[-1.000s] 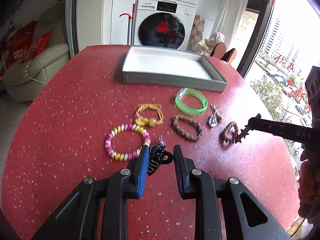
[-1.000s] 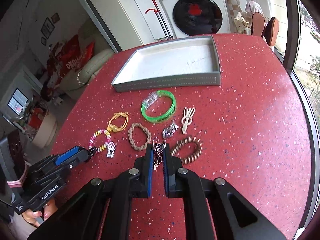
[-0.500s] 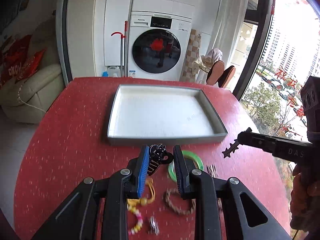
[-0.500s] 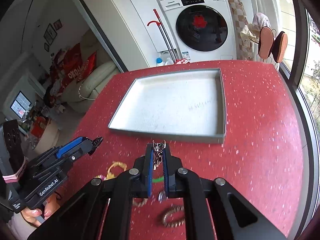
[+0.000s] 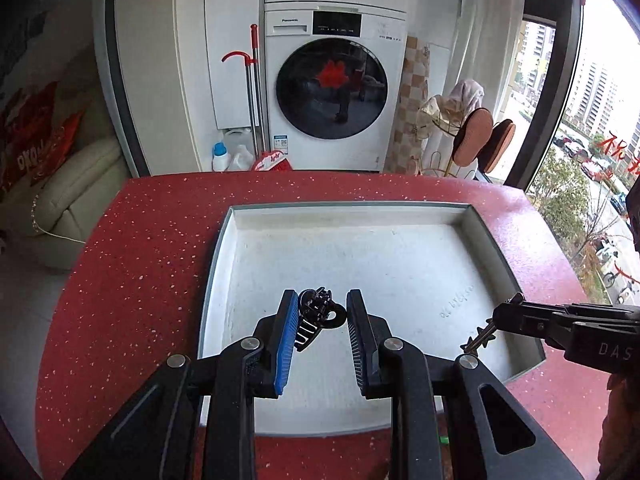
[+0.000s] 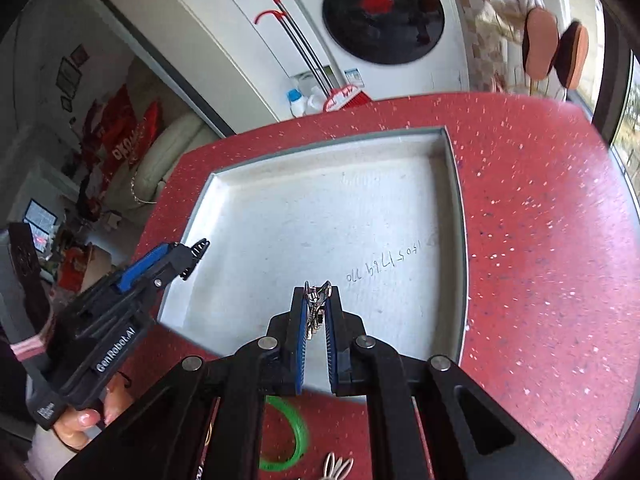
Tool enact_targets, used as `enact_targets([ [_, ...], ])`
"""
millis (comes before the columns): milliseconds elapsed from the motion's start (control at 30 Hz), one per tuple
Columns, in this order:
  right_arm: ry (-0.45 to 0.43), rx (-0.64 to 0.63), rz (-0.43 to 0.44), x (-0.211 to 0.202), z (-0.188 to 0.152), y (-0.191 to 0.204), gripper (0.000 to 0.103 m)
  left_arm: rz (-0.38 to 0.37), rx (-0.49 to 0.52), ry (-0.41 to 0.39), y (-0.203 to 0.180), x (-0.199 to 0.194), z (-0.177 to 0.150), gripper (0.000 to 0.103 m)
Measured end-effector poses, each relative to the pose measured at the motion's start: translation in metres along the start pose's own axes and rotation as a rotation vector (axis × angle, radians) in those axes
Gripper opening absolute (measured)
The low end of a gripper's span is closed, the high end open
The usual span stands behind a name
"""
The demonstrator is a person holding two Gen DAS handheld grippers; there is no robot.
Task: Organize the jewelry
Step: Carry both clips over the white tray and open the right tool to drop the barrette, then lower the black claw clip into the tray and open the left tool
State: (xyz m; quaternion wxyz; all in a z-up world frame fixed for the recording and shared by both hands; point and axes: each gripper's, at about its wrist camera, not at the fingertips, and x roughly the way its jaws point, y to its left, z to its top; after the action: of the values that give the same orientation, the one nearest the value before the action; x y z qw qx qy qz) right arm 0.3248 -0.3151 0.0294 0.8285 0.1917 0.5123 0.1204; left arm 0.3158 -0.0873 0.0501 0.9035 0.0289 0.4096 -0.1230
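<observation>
**Both tools carry their pieces over the empty tray**

Since a second ago both tools have lifted from the desk to above the tray.

Left wrist view: the left tool [image 5: 322, 312], jaws partly apart, holds a black hair claw [image 5: 316, 314] against its blue pad, low over the tray [image 5: 486, 236], which holds nothing yet.

Right wrist view: the right tool [image 6: 317, 300], nearly closed, pinches a small metal charm [image 6: 316, 300]; a green bangle [image 6: 294, 440] waits on the red desk [image 6: 540, 240] at 6 o'clock.

We see a black hair claw clip [image 5: 316, 314] held up over the near part of the grey tray [image 5: 224, 248]. A small silvery metal ornament [image 6: 316, 304] hangs above the tray's white floor. A green bangle [image 6: 290, 438] lies on the red table [image 6: 540, 260].
</observation>
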Motion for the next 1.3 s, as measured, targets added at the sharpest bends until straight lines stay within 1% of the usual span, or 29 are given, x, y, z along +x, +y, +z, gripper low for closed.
enact_targets([
  [167, 0.023, 0.068, 0.017, 0.025, 0.014, -0.026, 0.009, -0.008, -0.03, 0.042, 0.004, 0.037, -0.002, 0.043],
  [267, 0.017, 0.084, 0.03, 0.03, 0.017, -0.034, 0.01, 0.015, -0.043, 0.051, 0.007, 0.049, -0.006, 0.043],
  [300, 0.015, 0.085, 0.024, 0.032, 0.017, -0.035, 0.013, 0.025, -0.045, 0.052, 0.007, 0.051, -0.007, 0.043],
  [367, 0.012, 0.075, 0.0, 0.035, 0.017, -0.035, 0.014, 0.033, -0.048, 0.061, 0.008, 0.057, -0.008, 0.043],
  [467, 0.01, 0.04, -0.041, 0.037, 0.014, -0.028, 0.015, 0.088, -0.024, 0.075, 0.006, 0.063, -0.011, 0.043],
  [533, 0.01, 0.008, -0.062, 0.039, 0.012, -0.022, 0.019, 0.109, -0.005, 0.081, 0.003, 0.066, -0.013, 0.043],
  [567, 0.01, -0.006, -0.063, 0.04, 0.011, -0.018, 0.026, 0.117, 0.0, 0.083, 0.001, 0.067, -0.013, 0.043],
  [600, 0.007, -0.018, -0.061, 0.039, 0.011, -0.017, 0.035, 0.121, 0.007, 0.085, -0.001, 0.067, -0.014, 0.043],
  [633, 0.004, -0.024, -0.061, 0.037, 0.01, -0.014, 0.04, 0.123, 0.013, 0.084, -0.003, 0.066, -0.014, 0.044],
  [667, -0.002, -0.03, -0.064, 0.035, 0.01, -0.011, 0.047, 0.122, 0.016, 0.084, -0.004, 0.065, -0.015, 0.044],
  [700, -0.013, -0.032, -0.066, 0.031, 0.01, -0.009, 0.051, 0.119, 0.015, 0.084, -0.005, 0.064, -0.014, 0.044],
  [733, -0.022, -0.031, -0.06, 0.026, 0.01, -0.008, 0.051, 0.119, 0.011, 0.083, -0.005, 0.063, -0.014, 0.044],
  [767, -0.032, -0.026, -0.049, 0.021, 0.009, -0.007, 0.051, 0.12, 0.007, 0.082, -0.005, 0.062, -0.013, 0.048],
  [800, -0.041, -0.022, -0.04, 0.015, 0.008, -0.006, 0.052, 0.121, 0.001, 0.076, -0.005, 0.06, -0.013, 0.06],
  [833, -0.051, -0.017, -0.034, 0.008, 0.006, -0.006, 0.053, 0.127, -0.004, 0.065, -0.004, 0.057, -0.012, 0.093],
  [867, -0.062, -0.01, -0.031, 0.002, 0.005, -0.007, 0.056, 0.142, -0.009, 0.036, -0.003, 0.051, -0.012, 0.103],
  [900, -0.069, -0.004, -0.029, -0.003, 0.003, -0.008, 0.058, 0.151, -0.009, 0.004, -0.002, 0.045, -0.011, 0.103],
  [933, -0.074, 0.003, -0.027, -0.008, 0.0, -0.01, 0.058, 0.144, -0.004, -0.002, -0.003, 0.042, -0.01, 0.103],
  [1033, -0.09, 0.027, -0.013, -0.023, -0.01, -0.011, 0.063, 0.132, -0.009, 0.011, -0.003, 0.034, -0.008, 0.103],
  [1100, -0.105, 0.032, -0.002, -0.034, -0.019, -0.009, 0.075, 0.127, -0.007, -0.009, -0.004, 0.021, -0.01, 0.103],
  [1167, -0.126, 0.031, 0.007, -0.046, -0.029, -0.006, 0.081, 0.119, -0.004, -0.032, -0.003, 0.006, -0.013, 0.103],
  [1233, -0.145, 0.04, 0.011, -0.056, -0.04, -0.004, 0.082, 0.1, -0.014, -0.043, 0.001, -0.012, -0.018, 0.103],
  [1267, -0.148, 0.042, 0.008, -0.06, -0.046, -0.003, 0.086, 0.088, -0.022, -0.048, 0.003, -0.02, -0.022, 0.103],
  [1300, -0.154, 0.04, 0.005, -0.064, -0.052, -0.002, 0.087, 0.073, -0.026, -0.046, 0.005, -0.029, -0.027, 0.103],
])
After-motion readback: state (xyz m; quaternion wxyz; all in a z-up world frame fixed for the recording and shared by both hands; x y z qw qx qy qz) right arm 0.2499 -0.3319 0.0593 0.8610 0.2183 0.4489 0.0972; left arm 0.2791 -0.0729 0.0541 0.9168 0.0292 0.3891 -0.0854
